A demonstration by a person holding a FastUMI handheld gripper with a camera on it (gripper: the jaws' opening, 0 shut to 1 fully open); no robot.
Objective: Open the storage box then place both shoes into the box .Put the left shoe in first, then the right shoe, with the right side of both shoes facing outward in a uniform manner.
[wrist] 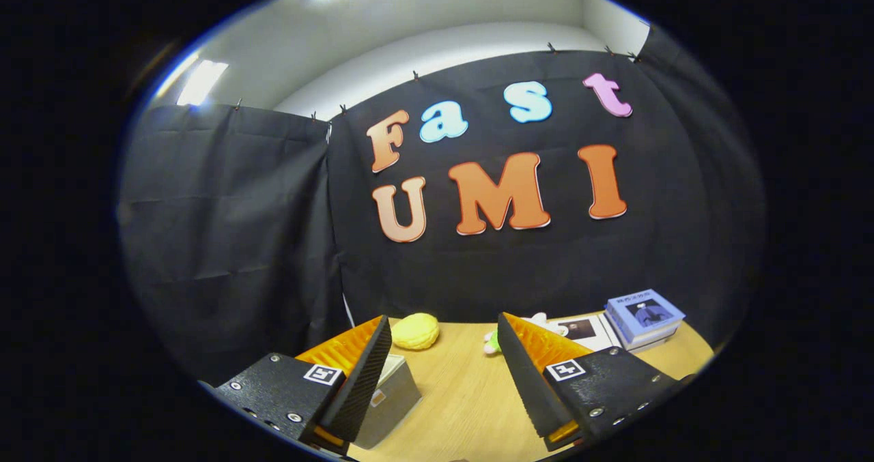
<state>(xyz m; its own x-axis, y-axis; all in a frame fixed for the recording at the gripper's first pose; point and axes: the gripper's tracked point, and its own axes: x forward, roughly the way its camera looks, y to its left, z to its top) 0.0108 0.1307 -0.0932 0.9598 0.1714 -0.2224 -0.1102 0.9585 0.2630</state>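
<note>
My gripper [444, 329] is open, held above a wooden table [457, 394], with nothing between its fingers. A grey box-like object [392, 397], possibly the storage box, sits on the table just beside and partly behind the left finger [365, 373]; I see only one corner of it. The right finger [522, 373] stands apart with bare table between the two.
A yellow plush item [415, 331] lies at the table's far edge beyond the fingers. A small white and green toy [493, 340] peeks out behind the right finger. A stack of books [644, 317] and a white booklet [584, 331] sit at the far right. Black cloth walls close the booth.
</note>
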